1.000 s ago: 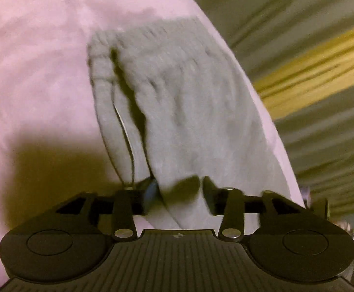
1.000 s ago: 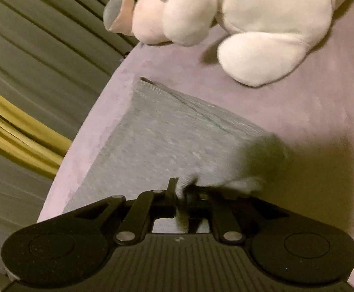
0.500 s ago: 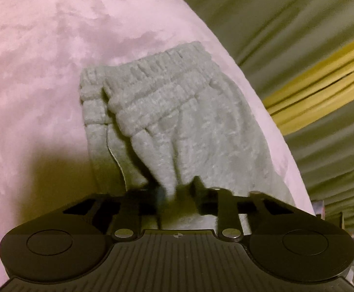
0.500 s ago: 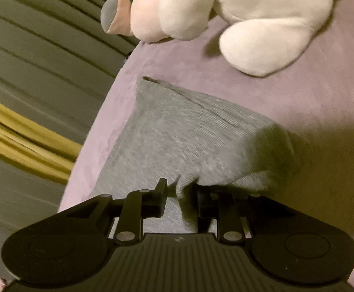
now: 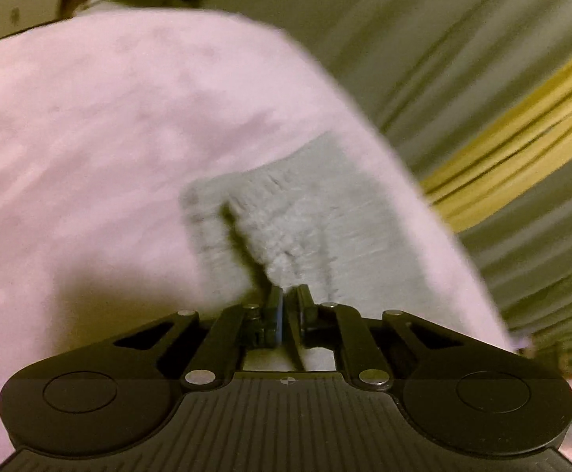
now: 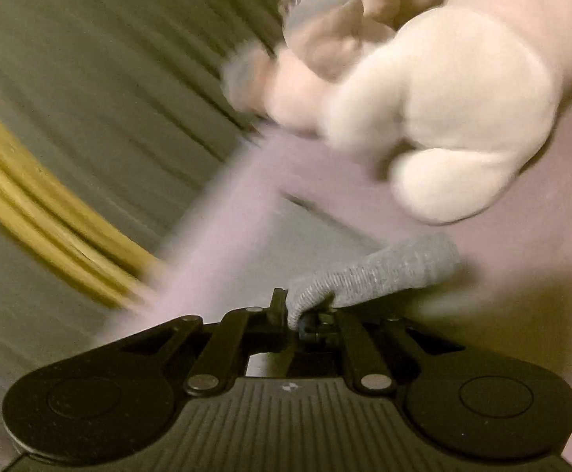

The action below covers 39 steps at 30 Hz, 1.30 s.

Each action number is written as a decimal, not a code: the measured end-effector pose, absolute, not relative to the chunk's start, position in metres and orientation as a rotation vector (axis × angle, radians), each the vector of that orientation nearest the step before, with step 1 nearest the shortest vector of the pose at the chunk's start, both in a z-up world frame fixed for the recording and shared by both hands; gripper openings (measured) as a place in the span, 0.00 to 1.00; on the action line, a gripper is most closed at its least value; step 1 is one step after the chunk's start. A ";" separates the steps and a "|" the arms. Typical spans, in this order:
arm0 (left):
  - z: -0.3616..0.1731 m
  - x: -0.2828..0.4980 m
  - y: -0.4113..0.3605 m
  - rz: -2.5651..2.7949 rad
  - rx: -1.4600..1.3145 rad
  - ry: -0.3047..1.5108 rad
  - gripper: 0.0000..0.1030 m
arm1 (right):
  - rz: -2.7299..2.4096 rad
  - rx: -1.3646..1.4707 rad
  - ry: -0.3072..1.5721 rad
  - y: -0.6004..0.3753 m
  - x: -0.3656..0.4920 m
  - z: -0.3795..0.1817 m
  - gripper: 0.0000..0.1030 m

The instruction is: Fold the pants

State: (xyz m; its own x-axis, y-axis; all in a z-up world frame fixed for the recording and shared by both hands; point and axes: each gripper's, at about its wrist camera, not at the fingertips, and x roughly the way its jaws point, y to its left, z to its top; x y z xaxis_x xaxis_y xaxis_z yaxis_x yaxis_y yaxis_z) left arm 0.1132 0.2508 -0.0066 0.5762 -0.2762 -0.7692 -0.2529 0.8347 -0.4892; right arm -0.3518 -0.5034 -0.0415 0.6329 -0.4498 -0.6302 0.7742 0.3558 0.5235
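One pants; two hand-held grippers, left, right, both clamping it.

Motion-blurred pants, smeared plush toy cut off at top edge

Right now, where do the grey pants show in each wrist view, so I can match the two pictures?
Left wrist: pants lie centre, waistband end running down into the shut left gripper.
Right wrist: pants show lower centre, a cuff pinched in the right gripper, below the plush toy.
Shared landmark: the yellow stripe beside the pink cover.
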 end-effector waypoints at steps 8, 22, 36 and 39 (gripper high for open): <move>0.024 0.089 0.239 0.029 -0.472 0.890 0.47 | -0.961 0.849 0.643 -0.514 -0.339 -0.042 0.16; 0.001 0.097 0.045 -0.359 -0.158 1.034 0.88 | -1.096 0.671 0.504 -0.521 -0.342 0.015 0.48; -0.029 0.107 0.035 -0.251 -0.235 1.059 0.91 | -0.914 0.464 0.677 -0.596 -0.221 -0.034 0.84; -0.031 0.107 0.022 -0.249 -0.214 1.048 0.93 | -0.926 0.416 0.758 -0.607 -0.201 -0.049 0.02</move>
